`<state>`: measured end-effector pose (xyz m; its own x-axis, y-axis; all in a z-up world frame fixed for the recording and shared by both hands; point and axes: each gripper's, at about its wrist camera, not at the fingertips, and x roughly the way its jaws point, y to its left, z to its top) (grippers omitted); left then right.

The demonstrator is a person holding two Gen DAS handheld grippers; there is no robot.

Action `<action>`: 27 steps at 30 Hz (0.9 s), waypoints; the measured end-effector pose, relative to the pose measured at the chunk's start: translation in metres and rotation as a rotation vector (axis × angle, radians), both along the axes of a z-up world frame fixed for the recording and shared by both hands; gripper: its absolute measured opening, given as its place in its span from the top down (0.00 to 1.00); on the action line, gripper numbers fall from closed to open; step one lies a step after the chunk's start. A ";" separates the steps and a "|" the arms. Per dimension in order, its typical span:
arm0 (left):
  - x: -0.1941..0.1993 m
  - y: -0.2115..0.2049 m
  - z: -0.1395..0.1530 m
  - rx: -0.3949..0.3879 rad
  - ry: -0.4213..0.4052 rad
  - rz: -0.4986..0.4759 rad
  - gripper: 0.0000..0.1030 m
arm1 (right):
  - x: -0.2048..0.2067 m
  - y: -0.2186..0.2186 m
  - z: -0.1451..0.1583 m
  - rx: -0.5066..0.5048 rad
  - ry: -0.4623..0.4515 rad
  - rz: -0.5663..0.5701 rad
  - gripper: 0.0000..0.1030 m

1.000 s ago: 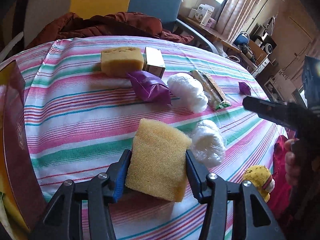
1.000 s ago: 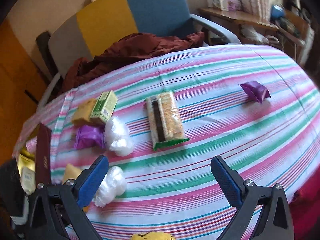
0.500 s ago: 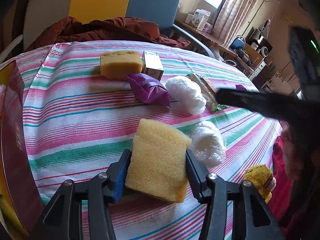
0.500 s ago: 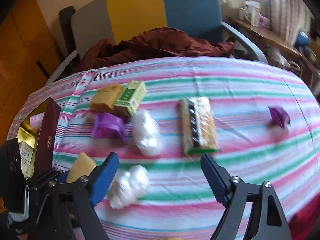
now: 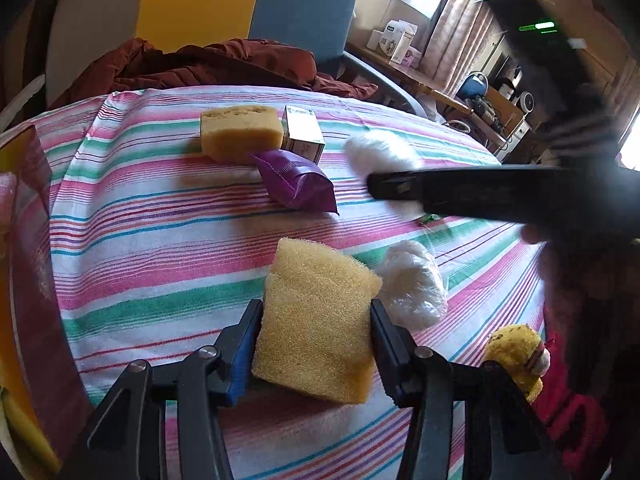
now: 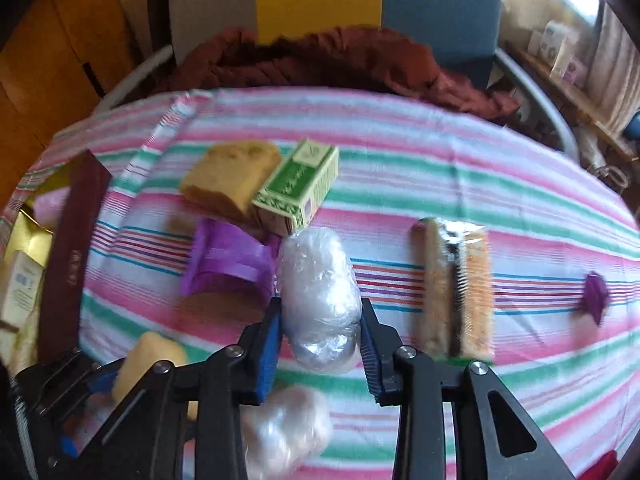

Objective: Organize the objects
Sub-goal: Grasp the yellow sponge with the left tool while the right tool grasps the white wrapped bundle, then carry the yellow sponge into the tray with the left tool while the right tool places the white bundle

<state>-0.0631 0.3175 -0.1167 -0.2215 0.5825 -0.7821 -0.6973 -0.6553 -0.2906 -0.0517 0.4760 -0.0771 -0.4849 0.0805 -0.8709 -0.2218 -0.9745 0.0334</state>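
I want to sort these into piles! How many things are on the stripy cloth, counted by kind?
Sponges: 2, one in the left gripper, one at the back
Clear plastic bundles: 2, one between the closing right gripper, one nearer
Purple packets: 2, big, small
Green box: 1
Snack bar: 1
Yellow plush toy: 1
Total: 9
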 end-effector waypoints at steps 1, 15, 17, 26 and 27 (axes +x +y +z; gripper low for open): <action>0.002 0.000 0.002 -0.001 0.003 -0.002 0.50 | 0.008 -0.001 0.008 0.001 0.022 -0.005 0.65; 0.021 -0.089 0.080 0.115 0.058 0.122 0.50 | 0.058 -0.044 0.043 -0.123 0.158 -0.001 0.65; 0.019 -0.111 0.089 0.133 0.074 0.170 0.50 | 0.058 -0.059 0.045 -0.145 0.169 0.026 0.65; 0.018 -0.208 0.105 0.162 0.100 0.350 0.50 | 0.052 -0.146 0.047 -0.215 0.185 0.197 0.65; 0.018 -0.220 0.105 0.162 0.103 0.373 0.50 | 0.051 -0.155 0.046 -0.218 0.181 0.212 0.65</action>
